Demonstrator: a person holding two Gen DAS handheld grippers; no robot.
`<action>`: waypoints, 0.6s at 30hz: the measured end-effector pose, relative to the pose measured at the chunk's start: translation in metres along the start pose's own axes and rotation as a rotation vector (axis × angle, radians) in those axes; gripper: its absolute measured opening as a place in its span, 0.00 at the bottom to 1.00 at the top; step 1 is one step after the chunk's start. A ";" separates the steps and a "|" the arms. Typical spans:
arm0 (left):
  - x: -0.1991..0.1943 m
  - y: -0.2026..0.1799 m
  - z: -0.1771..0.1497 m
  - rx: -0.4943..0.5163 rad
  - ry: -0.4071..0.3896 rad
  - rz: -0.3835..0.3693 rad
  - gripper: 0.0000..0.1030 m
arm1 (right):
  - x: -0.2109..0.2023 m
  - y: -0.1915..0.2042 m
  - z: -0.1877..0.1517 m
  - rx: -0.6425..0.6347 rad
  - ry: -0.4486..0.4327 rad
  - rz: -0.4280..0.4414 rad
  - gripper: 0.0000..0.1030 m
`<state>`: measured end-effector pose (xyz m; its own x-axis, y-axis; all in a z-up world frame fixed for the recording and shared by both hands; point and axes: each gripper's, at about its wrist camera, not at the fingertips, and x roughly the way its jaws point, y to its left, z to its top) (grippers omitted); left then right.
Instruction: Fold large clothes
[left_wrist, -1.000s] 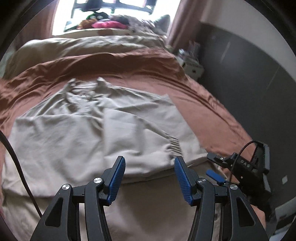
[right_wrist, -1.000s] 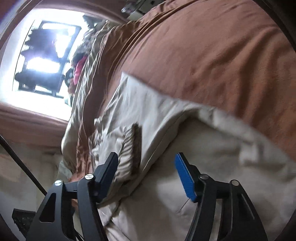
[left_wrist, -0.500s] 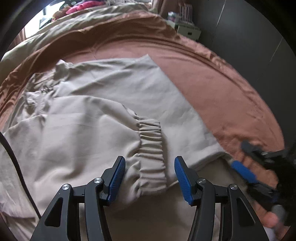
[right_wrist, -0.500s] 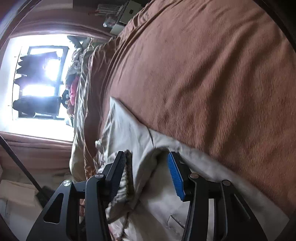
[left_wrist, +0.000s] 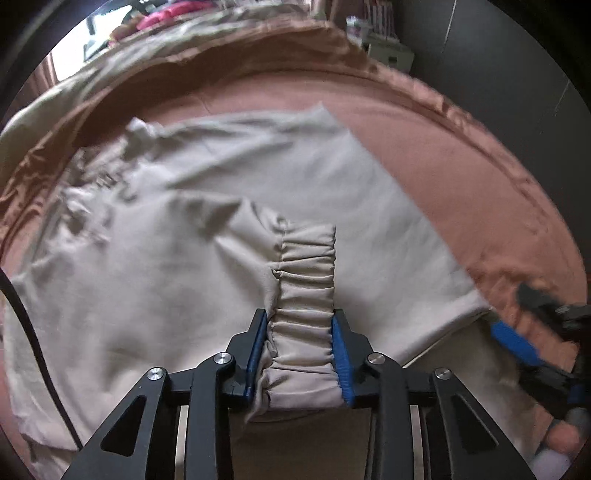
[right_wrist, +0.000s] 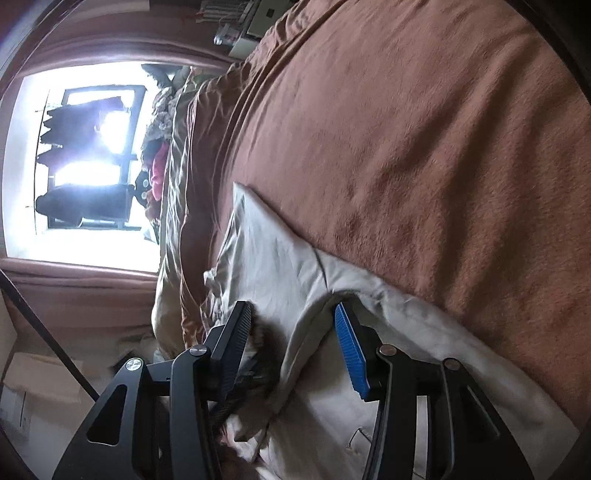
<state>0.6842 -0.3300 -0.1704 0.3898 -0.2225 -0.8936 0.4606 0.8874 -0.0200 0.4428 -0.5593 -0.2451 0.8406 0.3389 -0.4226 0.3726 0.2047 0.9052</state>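
Where the left wrist camera looks down, a beige garment (left_wrist: 207, 280) lies spread and creased on a rust-brown bedcover (left_wrist: 461, 155); its gathered elastic cuff (left_wrist: 306, 317) sits between the blue pads of the left gripper (left_wrist: 300, 354), whose jaws have just been closing and now press the cuff on both sides. At that view's right edge, blurred, the right gripper (left_wrist: 532, 354) reaches the cloth's edge. From the right wrist camera, that gripper's jaws (right_wrist: 291, 350) stand apart astride a raised fold of the garment (right_wrist: 295, 273); whether they pinch it I cannot tell. Only this view shows the bright window (right_wrist: 81, 162).
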 end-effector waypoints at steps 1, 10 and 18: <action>-0.014 0.008 0.002 -0.008 -0.022 -0.007 0.34 | 0.002 0.000 -0.001 -0.002 0.005 -0.001 0.45; -0.101 0.090 -0.008 -0.102 -0.138 0.043 0.34 | 0.012 0.012 -0.005 -0.071 0.035 -0.040 0.45; -0.153 0.181 -0.053 -0.256 -0.162 0.158 0.53 | 0.018 0.018 -0.008 -0.101 0.047 -0.059 0.45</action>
<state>0.6654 -0.1143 -0.0610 0.5712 -0.1172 -0.8124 0.1777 0.9839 -0.0170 0.4618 -0.5421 -0.2373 0.7980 0.3657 -0.4790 0.3778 0.3158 0.8704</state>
